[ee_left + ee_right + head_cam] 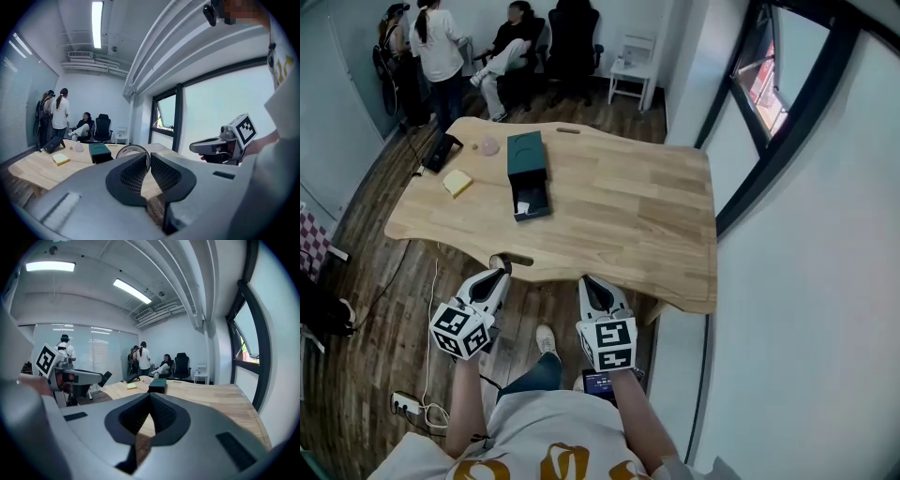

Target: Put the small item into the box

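Off in the far left corner a few people (439, 45) gather, one of them seated beside a black office chair (573, 42). The far left part of the wooden table (628, 206) in front of me holds a black device (442, 152). A yellow block (457, 182) lies nearer me and a pale pink round thing (490, 146) just to its right, each apart from the others. Right of them lies the dark green box (526, 153), its long side running near to far. Its near end is open, and a small white thing (523, 207) shows inside.

My left gripper (150, 156) hangs at the table's near edge, left of centre. Its fingers (133, 176) are closed on the wall of a tape roll (131, 147) — the left finger sits inside the ring, the right one outside. The roll is right at the table's edge, well apart from the box.

My right gripper (150, 395) is beside the left, a little nearer me and short of the table edge. Its fingers (163, 416) are pressed together with nothing between them. Nearer still, at my waist, a small lit screen (600, 382) shows. Along the right runs a white wall (825, 281) with a dark-framed window (769, 103) at its far end.
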`<state>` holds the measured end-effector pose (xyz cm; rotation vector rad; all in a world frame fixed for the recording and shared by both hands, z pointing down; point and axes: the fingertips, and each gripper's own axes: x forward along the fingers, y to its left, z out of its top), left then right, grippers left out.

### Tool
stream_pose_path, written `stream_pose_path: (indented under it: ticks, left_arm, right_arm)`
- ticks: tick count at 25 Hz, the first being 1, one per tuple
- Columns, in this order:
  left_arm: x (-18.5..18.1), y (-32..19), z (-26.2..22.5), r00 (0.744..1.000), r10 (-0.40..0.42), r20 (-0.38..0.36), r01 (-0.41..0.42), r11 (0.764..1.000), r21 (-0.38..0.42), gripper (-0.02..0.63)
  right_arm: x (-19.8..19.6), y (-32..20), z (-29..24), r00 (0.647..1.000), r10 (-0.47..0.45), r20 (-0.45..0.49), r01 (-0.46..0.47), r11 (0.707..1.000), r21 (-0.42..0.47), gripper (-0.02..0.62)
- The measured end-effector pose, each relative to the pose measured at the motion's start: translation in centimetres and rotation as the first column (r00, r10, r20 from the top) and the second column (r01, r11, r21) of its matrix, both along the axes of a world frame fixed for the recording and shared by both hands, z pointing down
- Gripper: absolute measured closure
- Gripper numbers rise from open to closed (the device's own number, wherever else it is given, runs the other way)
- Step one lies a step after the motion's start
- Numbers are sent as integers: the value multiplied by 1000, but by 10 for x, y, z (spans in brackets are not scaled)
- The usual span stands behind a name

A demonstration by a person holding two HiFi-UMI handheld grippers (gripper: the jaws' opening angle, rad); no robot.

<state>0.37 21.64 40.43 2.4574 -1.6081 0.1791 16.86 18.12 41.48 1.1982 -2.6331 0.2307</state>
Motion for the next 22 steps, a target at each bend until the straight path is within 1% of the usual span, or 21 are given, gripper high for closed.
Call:
stream_pose_path:
  ticks: [4, 7, 13, 17, 22]
  left_arm:
    - [-13, -36, 11, 1000, 5, -1, -5, 1000, -12, 575]
    - [-29, -73, 21, 1000, 6, -19, -6, 1000, -23, 575]
    - [-64, -155, 35, 999, 45, -25, -47, 997, -63, 575]
    - [-92, -205, 44, 997, 60, -51, -64, 994, -86, 575]
    - [-114, -257, 51, 993, 99, -63, -105, 990, -94, 575]
  right_arm:
    - [-14, -35, 10, 1000, 2, -8, -2, 1000, -9, 591]
    - [-31, -70, 19, 1000, -1, -15, 1, 1000, -15, 592]
    - [-68, -152, 27, 999, 35, -31, -37, 998, -45, 592]
    - [-94, -194, 39, 998, 47, -50, -50, 996, -72, 592]
    - [-122, -242, 46, 995, 72, -70, -78, 993, -87, 591]
